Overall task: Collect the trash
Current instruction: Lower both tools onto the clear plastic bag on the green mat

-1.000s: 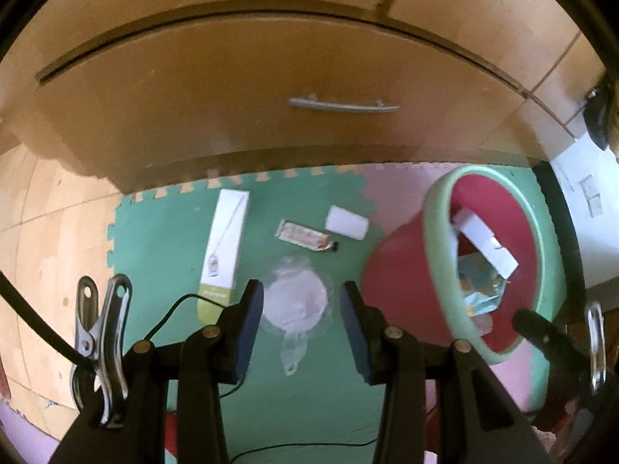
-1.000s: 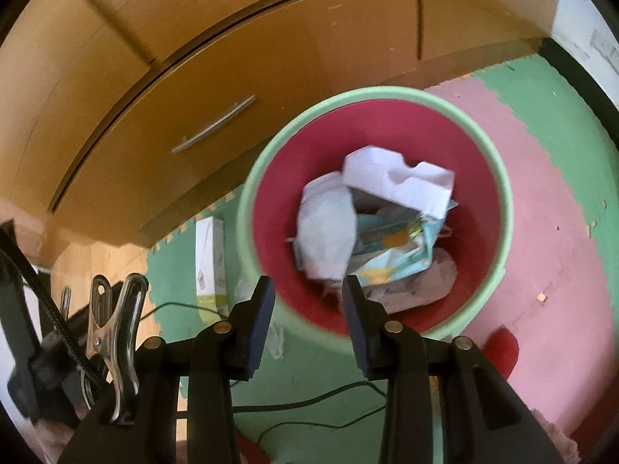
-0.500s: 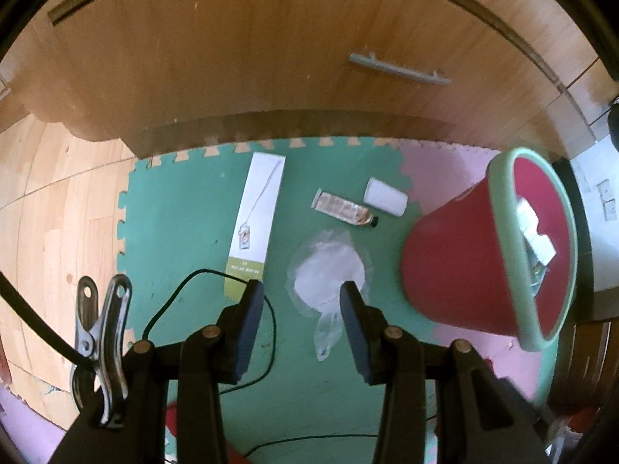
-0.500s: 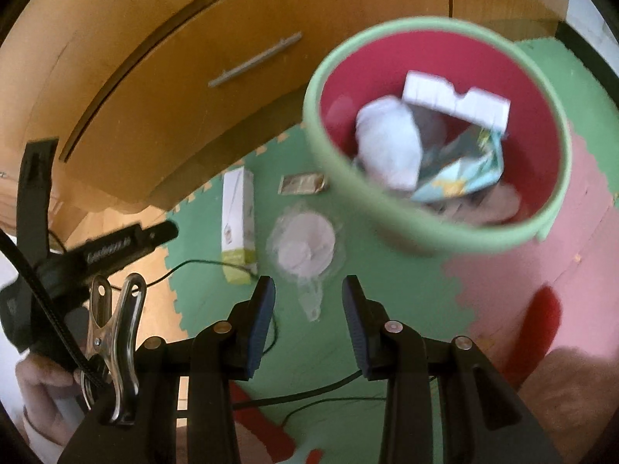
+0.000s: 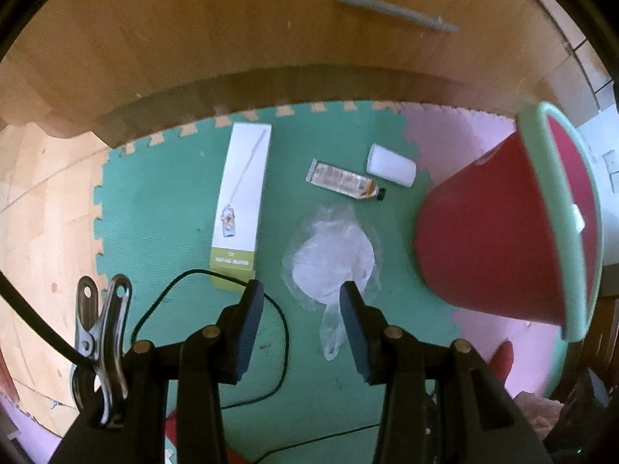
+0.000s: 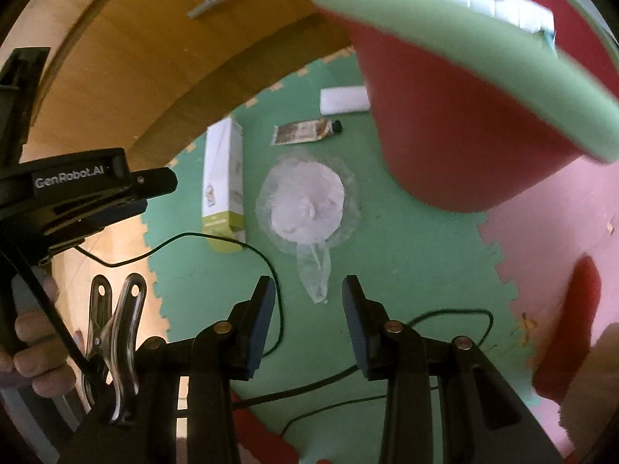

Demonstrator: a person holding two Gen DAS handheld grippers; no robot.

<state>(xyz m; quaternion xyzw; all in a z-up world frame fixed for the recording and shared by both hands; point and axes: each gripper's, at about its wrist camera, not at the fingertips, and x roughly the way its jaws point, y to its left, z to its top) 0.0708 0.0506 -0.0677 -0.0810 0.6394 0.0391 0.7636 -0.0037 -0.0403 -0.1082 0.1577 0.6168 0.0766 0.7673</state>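
A red bin with a green rim stands on the foam mat at the right, with trash inside. On the green mat lie a clear plastic bag with white paper, a long white box, a squeezed tube and a small white packet. My left gripper is open and empty, just short of the bag. My right gripper is open and empty, above the bag's tail. The left gripper's body shows at the left of the right wrist view.
Wooden cabinet doors with a grey handle stand behind the mat. A thin black cable loops over the green mat by the box. Pink mat tiles lie to the right, wood floor to the left.
Both grippers have pulled back from the bin and swung left toward the trash on the mat. The bin has slid to the right edge of both views. Both stay open.
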